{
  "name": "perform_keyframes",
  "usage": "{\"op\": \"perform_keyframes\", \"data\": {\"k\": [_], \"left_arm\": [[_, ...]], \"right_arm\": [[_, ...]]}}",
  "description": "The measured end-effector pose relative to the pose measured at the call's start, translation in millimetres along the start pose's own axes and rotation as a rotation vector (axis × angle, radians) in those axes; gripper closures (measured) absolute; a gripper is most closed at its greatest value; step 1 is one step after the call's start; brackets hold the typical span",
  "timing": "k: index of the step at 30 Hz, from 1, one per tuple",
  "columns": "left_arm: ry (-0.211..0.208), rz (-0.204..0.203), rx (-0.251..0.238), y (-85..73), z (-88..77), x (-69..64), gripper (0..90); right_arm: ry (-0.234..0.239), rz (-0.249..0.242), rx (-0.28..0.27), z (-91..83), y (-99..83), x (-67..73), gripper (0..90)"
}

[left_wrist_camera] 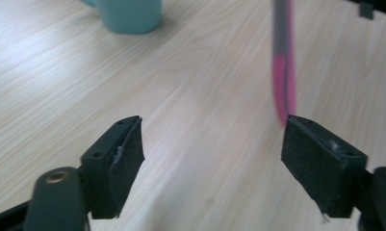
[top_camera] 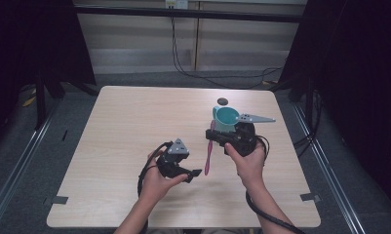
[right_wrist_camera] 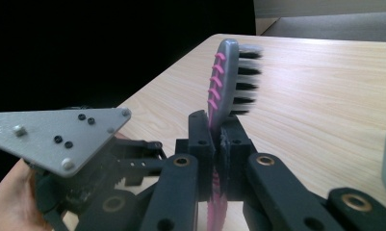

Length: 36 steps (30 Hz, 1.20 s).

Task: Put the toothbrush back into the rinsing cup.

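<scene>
Claws first: the right claw (right_wrist_camera: 214,144) is clamped on the toothbrush (top_camera: 208,155) just below its bristled head, handle hanging down over the desk (top_camera: 125,126) toward the near edge. The left claw (left_wrist_camera: 212,159) stands apart with nothing between its pads, beside the pink handle tip. A teal cup (top_camera: 225,118) sits behind, toward the far right corner. Toothbrush looks light, stiff and slick; the ribbed neck probably gives the surest hold.
</scene>
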State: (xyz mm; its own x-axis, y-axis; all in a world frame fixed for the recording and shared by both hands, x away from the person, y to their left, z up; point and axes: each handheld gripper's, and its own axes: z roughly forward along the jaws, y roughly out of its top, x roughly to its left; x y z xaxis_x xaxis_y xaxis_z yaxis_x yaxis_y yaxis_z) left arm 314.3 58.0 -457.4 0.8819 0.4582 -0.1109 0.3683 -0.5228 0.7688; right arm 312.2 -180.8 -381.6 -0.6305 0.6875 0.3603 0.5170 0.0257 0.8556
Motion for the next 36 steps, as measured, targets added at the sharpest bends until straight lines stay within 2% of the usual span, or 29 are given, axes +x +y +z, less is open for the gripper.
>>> {"op": "perform_keyframes", "data": {"k": [3,9,18,21,23,29,32,36], "left_arm": [[0.018,-0.007,0.013,-9.6,-3.2,7.1,21.1],[0.038,0.008,0.023,-15.9,-6.2,11.3,19.7],[0.052,-0.006,0.043,-27.3,-7.8,16.6,17.5],[0.061,0.001,0.052,-31.2,-9.4,19.9,17.5],[0.069,-0.014,0.049,-33.9,-10.4,22.0,17.3],[0.091,-0.001,0.04,-38.7,-15.9,26.2,17.0],[0.098,0.014,0.057,-41.8,-17.0,27.7,16.9],[0.101,0.007,0.048,-44.1,-16.9,29.1,16.9]], "right_arm": [[-0.004,-0.005,-0.006,-2.8,1.6,-1.8,86.1],[-0.01,-0.016,-0.013,-6.9,4.2,-3.6,86.1],[-0.015,-0.038,-0.001,-10.9,7.2,-2.4,86.1],[-0.014,-0.038,-0.005,-12.4,8.4,-4.2,86.1],[-0.019,-0.037,-0.007,-13.6,10.0,-5.1,86.1],[-0.031,-0.048,-0.015,-16.1,15.0,-7.8,86.1],[-0.04,-0.05,-0.018,-18.6,17.9,-9.9,86.1],[-0.047,-0.053,-0.02,-21.0,19.9,-12.1,86.1]]}}
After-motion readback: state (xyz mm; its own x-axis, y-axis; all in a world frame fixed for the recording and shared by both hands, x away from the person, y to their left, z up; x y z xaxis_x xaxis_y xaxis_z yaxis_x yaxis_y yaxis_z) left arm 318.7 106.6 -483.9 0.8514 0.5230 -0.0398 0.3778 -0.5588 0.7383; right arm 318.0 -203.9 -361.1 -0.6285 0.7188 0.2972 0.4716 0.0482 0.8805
